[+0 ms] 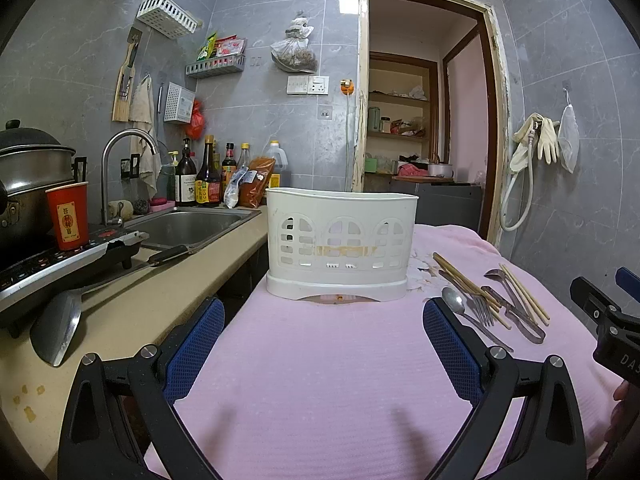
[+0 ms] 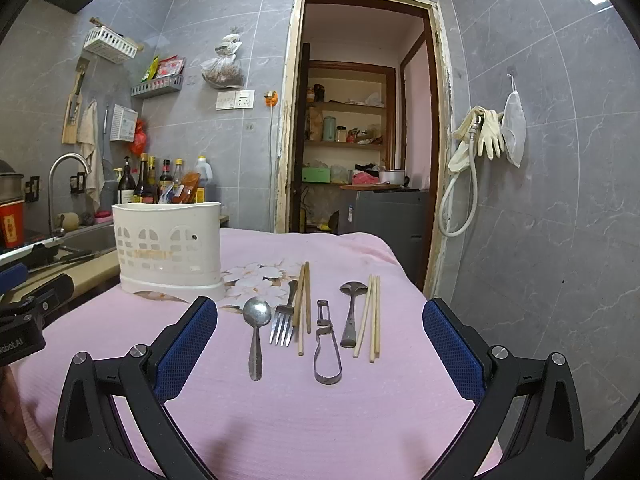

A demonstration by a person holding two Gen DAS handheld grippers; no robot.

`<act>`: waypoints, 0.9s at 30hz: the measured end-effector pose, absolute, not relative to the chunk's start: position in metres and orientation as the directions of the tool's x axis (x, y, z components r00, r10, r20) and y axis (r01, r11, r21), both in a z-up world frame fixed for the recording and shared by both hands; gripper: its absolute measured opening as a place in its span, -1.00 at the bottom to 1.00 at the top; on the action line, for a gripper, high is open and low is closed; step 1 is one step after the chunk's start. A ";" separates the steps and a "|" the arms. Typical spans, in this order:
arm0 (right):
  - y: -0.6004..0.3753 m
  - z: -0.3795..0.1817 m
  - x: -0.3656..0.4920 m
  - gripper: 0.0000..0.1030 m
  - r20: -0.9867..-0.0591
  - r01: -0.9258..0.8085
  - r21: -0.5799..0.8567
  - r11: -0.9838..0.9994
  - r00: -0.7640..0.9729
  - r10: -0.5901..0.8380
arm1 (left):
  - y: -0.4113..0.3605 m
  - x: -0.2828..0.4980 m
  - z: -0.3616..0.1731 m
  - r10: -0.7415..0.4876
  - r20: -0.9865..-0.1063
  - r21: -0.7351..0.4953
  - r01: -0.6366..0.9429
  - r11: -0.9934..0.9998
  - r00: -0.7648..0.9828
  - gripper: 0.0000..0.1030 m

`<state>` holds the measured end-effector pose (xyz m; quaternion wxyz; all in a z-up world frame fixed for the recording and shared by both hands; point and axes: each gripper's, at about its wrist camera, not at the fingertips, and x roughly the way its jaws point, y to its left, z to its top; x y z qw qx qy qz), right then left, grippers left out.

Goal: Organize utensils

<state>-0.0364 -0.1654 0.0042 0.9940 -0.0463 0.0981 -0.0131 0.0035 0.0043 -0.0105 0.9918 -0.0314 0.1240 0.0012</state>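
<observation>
A white plastic utensil holder [image 1: 340, 244] [image 2: 168, 248] stands upright on the pink cloth [image 1: 320, 360] [image 2: 320, 408]. My left gripper [image 1: 324, 320] hangs open just in front of it, nothing between its blue pads. To the holder's right lies a row of utensils: a spoon [image 2: 256, 332], a fork [image 2: 283, 320], a pair of chopsticks [image 2: 304, 304], a peeler [image 2: 326, 344], a second spoon [image 2: 352, 312] and another pair of chopsticks [image 2: 372, 316]. My right gripper [image 2: 320, 320] is open, facing this row from the near side and touching none of it.
A beige counter [image 1: 160, 300] with a sink [image 1: 188, 228], faucet, bottles, a red cup [image 1: 68, 216] and a stove with a pot runs along the left. A spatula [image 1: 56, 332] lies on the counter. An open doorway [image 2: 360, 120] is behind the table.
</observation>
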 end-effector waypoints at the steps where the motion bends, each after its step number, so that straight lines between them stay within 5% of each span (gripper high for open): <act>1: -0.164 0.004 -0.036 1.00 -0.195 0.016 -0.094 0.995 0.980 -0.034 | 0.004 0.004 -0.010 -0.005 -0.246 -0.062 -0.011 0.998 0.969 0.89; 27: -0.161 -0.002 -0.037 1.00 -0.206 0.013 -0.097 0.995 0.978 -0.033 | 0.004 0.004 -0.011 -0.011 -0.258 -0.067 -0.006 0.998 0.966 0.89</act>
